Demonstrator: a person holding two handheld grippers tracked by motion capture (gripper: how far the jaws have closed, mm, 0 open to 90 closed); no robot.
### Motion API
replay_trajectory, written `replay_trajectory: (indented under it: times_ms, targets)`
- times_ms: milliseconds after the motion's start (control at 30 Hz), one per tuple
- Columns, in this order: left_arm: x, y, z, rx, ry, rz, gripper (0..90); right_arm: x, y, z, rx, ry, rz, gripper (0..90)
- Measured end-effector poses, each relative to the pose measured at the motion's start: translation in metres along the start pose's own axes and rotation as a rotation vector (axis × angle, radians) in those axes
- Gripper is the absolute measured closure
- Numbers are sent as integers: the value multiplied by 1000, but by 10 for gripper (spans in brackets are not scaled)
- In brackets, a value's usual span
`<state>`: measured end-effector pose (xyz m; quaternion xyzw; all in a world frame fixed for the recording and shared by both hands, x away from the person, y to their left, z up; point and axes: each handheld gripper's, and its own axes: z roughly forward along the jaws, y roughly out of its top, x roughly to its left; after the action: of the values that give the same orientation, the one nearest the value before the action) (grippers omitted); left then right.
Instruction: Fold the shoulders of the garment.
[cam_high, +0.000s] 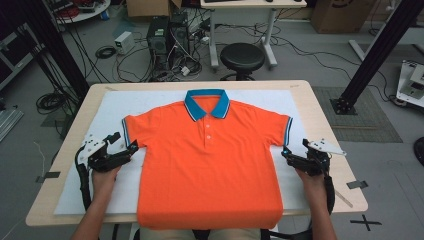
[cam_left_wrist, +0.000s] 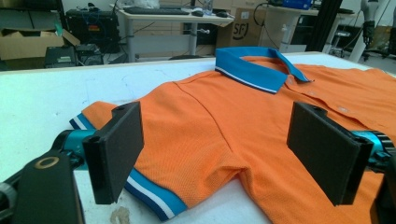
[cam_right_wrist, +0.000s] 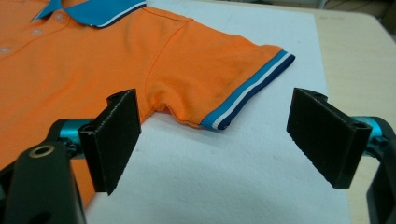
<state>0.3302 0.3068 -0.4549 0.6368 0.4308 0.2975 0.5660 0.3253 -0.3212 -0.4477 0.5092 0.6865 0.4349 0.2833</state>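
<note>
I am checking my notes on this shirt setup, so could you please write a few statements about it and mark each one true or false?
1. The orange shirt lies flat, front side up. True.
2. Its collar is orange. False: it is blue.
3. The left claw is shut on a sleeve. False: its jaws stand open at the sleeve, gripping nothing.
4. The right claw is open. True.
5. The shirt's bottom edge hangs over the near edge of the table. True.
6. The shirt lies on a black cloth. False: a white sheet is under it.
</note>
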Motion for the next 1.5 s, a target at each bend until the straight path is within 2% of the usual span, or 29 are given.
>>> replay_trajectory:
  times_ms: [67,200,267,433,533,600,667,700,733,767,867,933,1100,1133,1233,1267,1367,1467,1500]
  targets:
    - [0,0,0,5,0,2,188,0,4,2,31,23,47,178]
    - [1,0,1,5,-4,-2,188,6,12,3,38,23,37,178]
    - [1,0,0,5,-4,-2,188,11,20,5,49,5,16,178]
    - [1,0,1,5,-8,0,188,12,31,11,74,-17,20,179]
    - [1,0,1,7,-9,-1,188,8,43,20,131,-53,24,182]
    - [1,0,1,7,-9,-2,188,6,46,23,146,-71,25,184]
    - [1,0,1,8,-9,-2,188,-3,52,32,196,-111,57,186]
    - [1,0,1,9,-9,-2,188,-3,52,32,196,-111,57,186]
    - [1,0,1,10,-9,-1,189,-8,53,38,247,-125,79,237]
    - [1,0,1,10,-9,-1,188,-8,53,38,247,-125,79,237]
    - [1,0,1,14,-8,2,188,-14,54,51,307,-142,82,251]
    - [1,0,1,14,-8,-1,188,-16,53,63,349,-152,80,304]
    - [1,0,2,15,-9,-3,188,-18,53,73,366,-171,82,365]
    - [1,1,2,16,-9,-3,188,-19,52,77,372,-169,89,403]
    - [1,1,2,19,-10,-1,188,-19,52,80,380,-153,99,430]
    - [1,1,2,19,-10,-2,188,-17,51,83,388,-140,86,482]
    - [0,1,2,22,-9,0,188,-13,51,86,399,-137,68,512]
    - [0,1,2,22,-10,-1,188,-9,52,87,402,-130,42,643]
    - [0,1,2,22,-10,-2,188,-9,52,87,402,-130,42,643]
